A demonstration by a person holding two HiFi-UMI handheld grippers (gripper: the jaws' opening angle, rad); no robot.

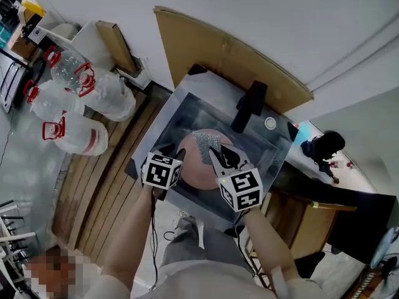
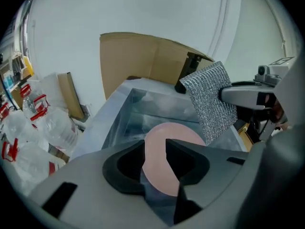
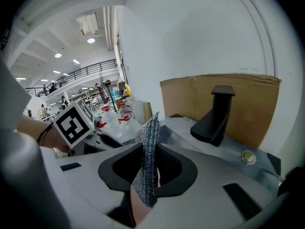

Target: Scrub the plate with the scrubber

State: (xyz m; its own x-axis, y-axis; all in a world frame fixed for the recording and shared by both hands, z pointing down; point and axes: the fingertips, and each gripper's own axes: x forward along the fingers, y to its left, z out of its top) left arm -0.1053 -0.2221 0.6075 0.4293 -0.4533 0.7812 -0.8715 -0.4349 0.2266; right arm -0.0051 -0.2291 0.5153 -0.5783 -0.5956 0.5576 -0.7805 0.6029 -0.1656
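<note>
A round pink plate (image 1: 198, 170) lies in the steel sink (image 1: 181, 114). My right gripper (image 1: 219, 156) is shut on a silver mesh scrubber (image 1: 206, 143), which hangs over the plate's far part. In the right gripper view the scrubber (image 3: 148, 128) stands upright, pinched between the jaws of that gripper (image 3: 148, 150). My left gripper (image 1: 174, 153) is at the plate's left edge. In the left gripper view its jaws stand apart around the midpoint (image 2: 155, 152), with the plate (image 2: 176, 133) showing through the gap and no pad pressing on it. The scrubber (image 2: 209, 101) hangs to the upper right.
A black faucet (image 1: 249, 104) stands at the sink's far rim, with a small round button (image 1: 270, 123) beside it. Brown cardboard (image 1: 218, 48) leans on the wall behind. Large water bottles (image 1: 81, 136) lie on the floor to the left.
</note>
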